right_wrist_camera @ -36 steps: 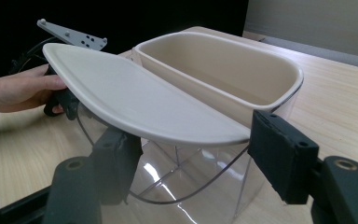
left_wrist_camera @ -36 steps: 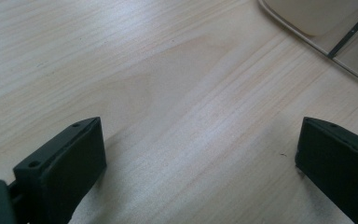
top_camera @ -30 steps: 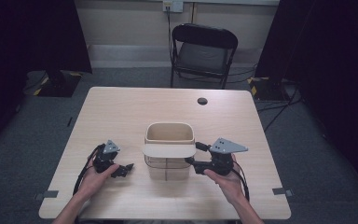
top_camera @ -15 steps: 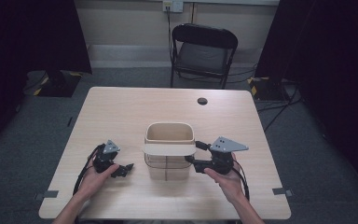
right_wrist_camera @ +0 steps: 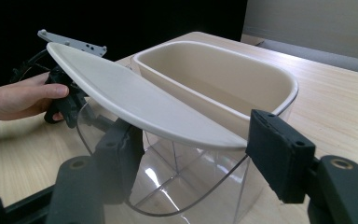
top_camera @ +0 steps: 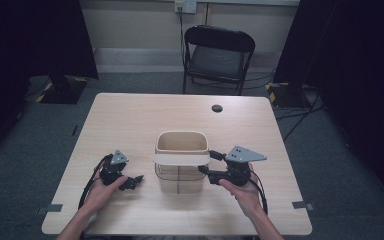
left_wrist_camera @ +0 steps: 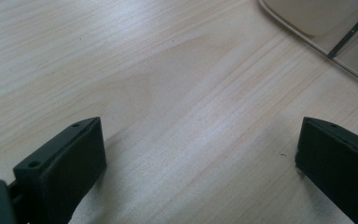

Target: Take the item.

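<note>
I have both hands in from the desk's (top_camera: 130, 120) near edge. My left gripper (top_camera: 131, 182) sits toward the near left corner, resting low on the wood, jaws wide apart with nothing between them; in the left gripper view I see bare desk between the two black jaws and a bit of the bin's (left_wrist_camera: 335, 32) base at the top right, apart from them. My right gripper (top_camera: 207, 165) is just right of the bin (top_camera: 180, 170), pointing left at it, jaws part open. In the right gripper view the bin's (right_wrist_camera: 214, 84) pale lid (right_wrist_camera: 135, 100) lies between my jaws, tilted, its near tip just by the right jaw; I cannot tell if the pads press on it, and the left jaw shows blurred through the clear wall. The jaws look about as wide as a second ago. The bin stands upright at the middle of the desk, a bit toward the near edge: clear lower body, beige upper insert, open at the far half, lid (top_camera: 180, 159) across the near half. My left hand (right_wrist_camera: 18, 98) and its gripper show past the bin in the right gripper view. Farther, a small dark disc (top_camera: 217, 108) lies near the far edge, right of centre. Beyond the desk stands a black folding chair (top_camera: 217, 55).
</note>
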Motion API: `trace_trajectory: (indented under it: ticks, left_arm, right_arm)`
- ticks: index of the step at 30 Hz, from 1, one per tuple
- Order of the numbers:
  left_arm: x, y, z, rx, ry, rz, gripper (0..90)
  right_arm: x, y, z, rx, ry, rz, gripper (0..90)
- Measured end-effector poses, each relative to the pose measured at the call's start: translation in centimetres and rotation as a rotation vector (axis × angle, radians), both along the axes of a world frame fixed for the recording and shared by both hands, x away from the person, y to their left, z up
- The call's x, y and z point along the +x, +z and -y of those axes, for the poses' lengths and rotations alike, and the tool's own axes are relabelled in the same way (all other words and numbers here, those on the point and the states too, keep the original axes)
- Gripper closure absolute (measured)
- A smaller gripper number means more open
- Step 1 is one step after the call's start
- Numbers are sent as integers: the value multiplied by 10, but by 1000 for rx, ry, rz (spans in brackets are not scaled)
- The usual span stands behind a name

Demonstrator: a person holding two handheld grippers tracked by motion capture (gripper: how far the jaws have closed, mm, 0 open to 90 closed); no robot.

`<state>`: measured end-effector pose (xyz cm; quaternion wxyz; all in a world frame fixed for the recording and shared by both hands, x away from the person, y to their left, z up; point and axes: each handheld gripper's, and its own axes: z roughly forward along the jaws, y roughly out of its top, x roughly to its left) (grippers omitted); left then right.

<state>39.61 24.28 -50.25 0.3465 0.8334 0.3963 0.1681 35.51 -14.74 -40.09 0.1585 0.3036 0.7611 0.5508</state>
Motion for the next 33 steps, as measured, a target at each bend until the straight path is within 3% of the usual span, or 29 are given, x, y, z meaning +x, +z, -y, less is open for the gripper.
trace_trajectory:
  ticks: [33]
  left_arm:
    - [0,0,0,-1,-1,-1,10]
  right_arm:
    - [2,5,-4,16,8,3,418]
